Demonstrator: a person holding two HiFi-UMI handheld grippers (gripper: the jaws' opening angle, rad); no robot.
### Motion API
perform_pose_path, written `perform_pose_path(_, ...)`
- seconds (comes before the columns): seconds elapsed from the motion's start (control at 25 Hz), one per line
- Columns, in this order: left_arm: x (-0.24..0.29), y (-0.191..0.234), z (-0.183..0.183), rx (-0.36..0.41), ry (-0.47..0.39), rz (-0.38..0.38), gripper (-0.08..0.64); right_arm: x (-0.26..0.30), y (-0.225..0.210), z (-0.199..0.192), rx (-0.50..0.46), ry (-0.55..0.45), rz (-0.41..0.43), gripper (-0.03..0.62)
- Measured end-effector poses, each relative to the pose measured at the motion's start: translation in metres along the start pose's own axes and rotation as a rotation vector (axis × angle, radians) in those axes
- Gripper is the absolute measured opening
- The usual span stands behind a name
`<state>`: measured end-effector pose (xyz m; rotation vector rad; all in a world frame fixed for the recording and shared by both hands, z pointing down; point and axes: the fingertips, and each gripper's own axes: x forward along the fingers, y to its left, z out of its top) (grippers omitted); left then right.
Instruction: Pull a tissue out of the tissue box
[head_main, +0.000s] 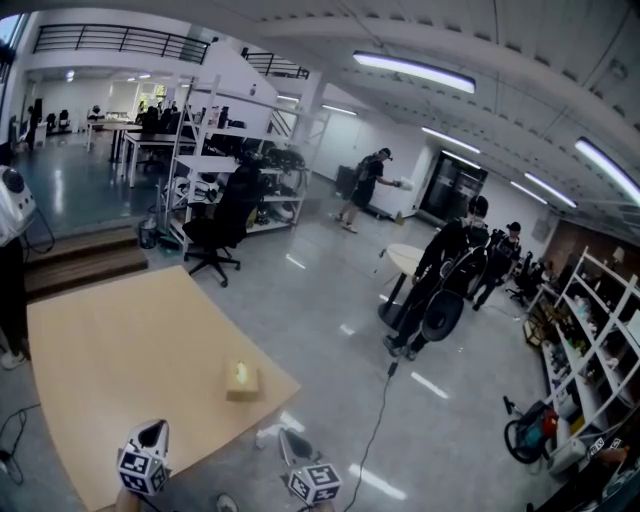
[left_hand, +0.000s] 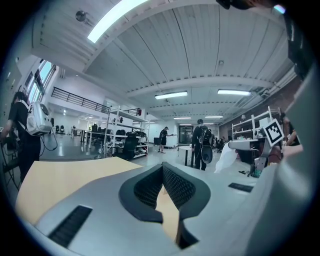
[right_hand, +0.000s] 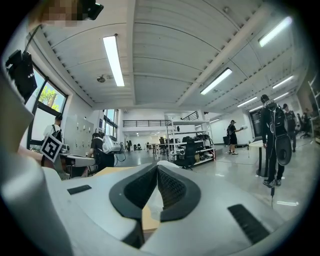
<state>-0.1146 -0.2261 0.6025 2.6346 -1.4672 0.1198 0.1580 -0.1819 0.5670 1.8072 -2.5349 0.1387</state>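
Pinches the white tissue (head_main: 266, 437) in the closed right gripper (head_main: 290, 440), off the edge of the table (head_main: 120, 340) and apart from the tissue box (head_main: 241, 380), apparently to draw it clear, with the left gripper (head_main: 152, 432) shut on nothing.

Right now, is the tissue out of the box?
Out: tissue hangs pinched in the right fingers, clear of the box on the table.

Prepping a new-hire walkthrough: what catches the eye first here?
A small tissue box sits alone on the big light wooden table, near its corner. Just off the table's near edge, the right gripper is shut on a white tissue; the left gripper beside it is shut and empty. Behind, people in black stand on the glossy workshop floor.
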Motion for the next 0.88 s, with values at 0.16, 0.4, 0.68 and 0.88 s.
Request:
perform_pose_path(0.16, -0.0036, 0.0006, 0.0018, 0.003, -0.002, 0.001, 0.008, 0.0003, 0.0037, 0.0021, -0.003, -0.005, 0.005, 0.002)
perform_pose_path(0.4, -0.0062, 0.0038, 0.0022, 0.007, -0.004, 0.006, 0.008, 0.0030, 0.0089, 0.0037, -0.003, -0.007, 0.014, 0.002)
perform_pose_path(0.68, -0.0040, 0.0060, 0.0041, 0.007, -0.004, 0.008, 0.008, 0.0069, 0.0078, 0.0037, -0.002, -0.006, 0.015, 0.002)
perform_pose_path(0.88, -0.0039, 0.0089, 0.0051, 0.007, -0.007, 0.009, 0.008, 0.0097, 0.0101, 0.0037, -0.006, -0.007, 0.016, 0.002)
